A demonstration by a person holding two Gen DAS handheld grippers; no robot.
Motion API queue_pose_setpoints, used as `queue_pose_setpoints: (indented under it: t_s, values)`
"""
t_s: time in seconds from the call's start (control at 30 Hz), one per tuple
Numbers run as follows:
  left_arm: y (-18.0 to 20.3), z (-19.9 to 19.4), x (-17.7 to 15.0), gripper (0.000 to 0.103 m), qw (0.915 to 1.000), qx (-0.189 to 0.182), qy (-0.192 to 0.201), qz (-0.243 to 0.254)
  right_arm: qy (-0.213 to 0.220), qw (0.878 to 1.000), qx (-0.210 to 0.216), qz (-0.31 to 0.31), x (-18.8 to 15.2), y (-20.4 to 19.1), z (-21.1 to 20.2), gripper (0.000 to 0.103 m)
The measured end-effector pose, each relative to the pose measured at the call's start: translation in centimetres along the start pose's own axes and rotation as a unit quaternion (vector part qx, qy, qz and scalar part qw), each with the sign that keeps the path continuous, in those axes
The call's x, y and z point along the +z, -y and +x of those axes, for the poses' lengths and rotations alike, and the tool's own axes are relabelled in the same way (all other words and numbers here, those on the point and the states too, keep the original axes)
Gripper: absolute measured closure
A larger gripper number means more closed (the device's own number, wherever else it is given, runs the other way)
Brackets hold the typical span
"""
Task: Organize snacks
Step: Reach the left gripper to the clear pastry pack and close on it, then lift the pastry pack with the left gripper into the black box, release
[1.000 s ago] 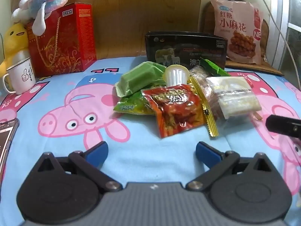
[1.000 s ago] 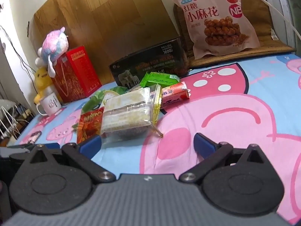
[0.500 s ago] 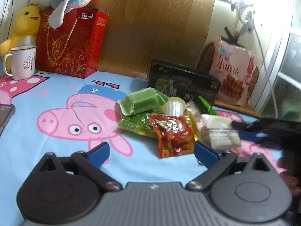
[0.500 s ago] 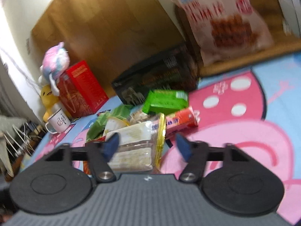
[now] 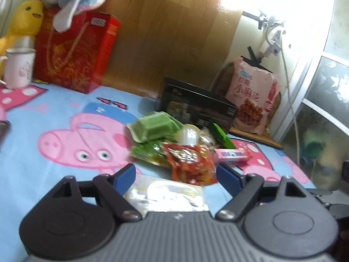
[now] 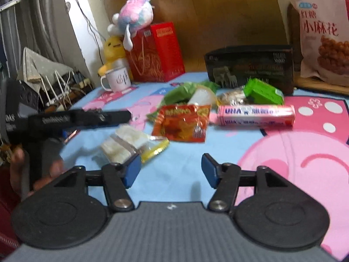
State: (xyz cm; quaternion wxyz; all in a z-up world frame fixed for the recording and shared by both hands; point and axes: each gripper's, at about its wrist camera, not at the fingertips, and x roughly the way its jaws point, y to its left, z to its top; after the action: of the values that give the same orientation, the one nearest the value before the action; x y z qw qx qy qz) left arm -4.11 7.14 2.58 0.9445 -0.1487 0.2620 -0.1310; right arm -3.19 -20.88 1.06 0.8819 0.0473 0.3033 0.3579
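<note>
Nearest in the left wrist view, the left gripper (image 5: 176, 174) has its jaws apart; they have just been closing in, and the clear packet (image 5: 165, 194) lies on the cloth (image 5: 54, 174) low between the blue fingers (image 5: 124, 175). The picture is blurred there, so whether a pad touches the packet I cannot tell, though no squeeze shows. In the right wrist view, the right gripper (image 6: 171, 170) is also parted with only bare cloth between its tips; its jaws have just been widening. Its left pad sits just beside the packet's corner.

Beyond the tips lies the snack pile. The red pouch (image 6: 182, 123) is closest, with the pink tube (image 6: 256, 115) lying on its side to its right. Behind these sit a jelly cup (image 5: 188, 134), a green wafer pack (image 5: 154, 126), a flat green bag (image 5: 150, 154) under the pouch's edge, and a small green pack (image 6: 262, 92) near the black box (image 6: 249, 68).

Farther back stand a mug (image 6: 117, 79), a red gift bag (image 6: 156, 53) with a pastel plush (image 6: 135, 15) on top and a yellow plush (image 6: 112, 48) beside it. At far right, a big pink bag (image 6: 322, 37) leans against the wall.
</note>
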Motion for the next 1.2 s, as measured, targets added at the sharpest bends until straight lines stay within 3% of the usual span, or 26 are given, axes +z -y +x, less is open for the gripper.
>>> queue_pose_setpoints:
  t_s: [0.07, 0.17, 0.23, 0.27, 0.3, 0.4, 0.43, 0.5, 0.57, 0.83, 1.03, 1.2]
  values:
    - [-0.8, -0.4, 0.3, 0.019, 0.9998, 0.017, -0.005, -0.004, -0.013, 1.000, 0.007, -0.014, -0.1, -0.1, 0.2, 0.037]
    - [-2.9, -0.6, 0.5, 0.019, 0.9983, -0.009, -0.035, -0.045, -0.031, 0.997, 0.030, -0.061, 0.0, -1.6, 1.5, 0.029]
    - [-3.7, -0.4, 0.1, 0.021, 0.9957, -0.029, -0.055, -0.069, -0.043, 0.993, 0.045, -0.100, -0.1, -3.2, 2.4, 0.029]
    - [-3.8, -0.1, -0.3, 0.024, 0.9946, -0.033, -0.064, -0.075, -0.051, 0.990, 0.051, -0.119, 0.0, -3.8, 3.1, 0.029]
    - [-3.9, 0.4, -0.7, 0.033, 0.9933, -0.035, -0.077, -0.078, -0.057, 0.988, 0.056, -0.135, 0.0, -4.4, 3.7, 0.029]
    - [-3.4, 0.7, -1.4, 0.038, 0.9934, -0.037, -0.080, -0.074, -0.068, 0.983, 0.055, -0.163, -0.2, -5.5, 5.7, 0.031]
    - [-3.1, 0.6, -1.6, 0.040, 0.9928, -0.045, -0.083, -0.075, -0.064, 0.983, 0.050, -0.167, -0.1, -5.8, 6.2, 0.033]
    - [-2.4, 0.7, -1.6, 0.040, 0.9932, -0.049, -0.080, -0.069, -0.058, 0.984, 0.037, -0.166, 0.3, -5.9, 6.7, 0.046]
    - [-1.5, 0.7, -1.5, 0.040, 0.9950, -0.037, -0.075, -0.054, -0.053, 0.985, 0.025, -0.159, 0.7, -6.0, 6.9, 0.047]
    - [-0.2, -0.2, 0.1, 0.040, 0.9959, -0.060, -0.049, -0.047, -0.009, 0.991, 0.028, -0.130, 1.4, -5.3, 4.7, 0.048]
    - [1.8, 2.0, 4.4, 0.040, 0.9974, -0.066, -0.029, -0.007, 0.036, 0.991, 0.006, -0.130, 4.2, -4.1, 4.5, 0.048]
    - [4.2, 6.7, 9.3, 0.040, 0.9962, -0.075, -0.013, 0.042, 0.072, 0.992, -0.023, -0.100, 8.3, -0.6, 5.1, 0.048]
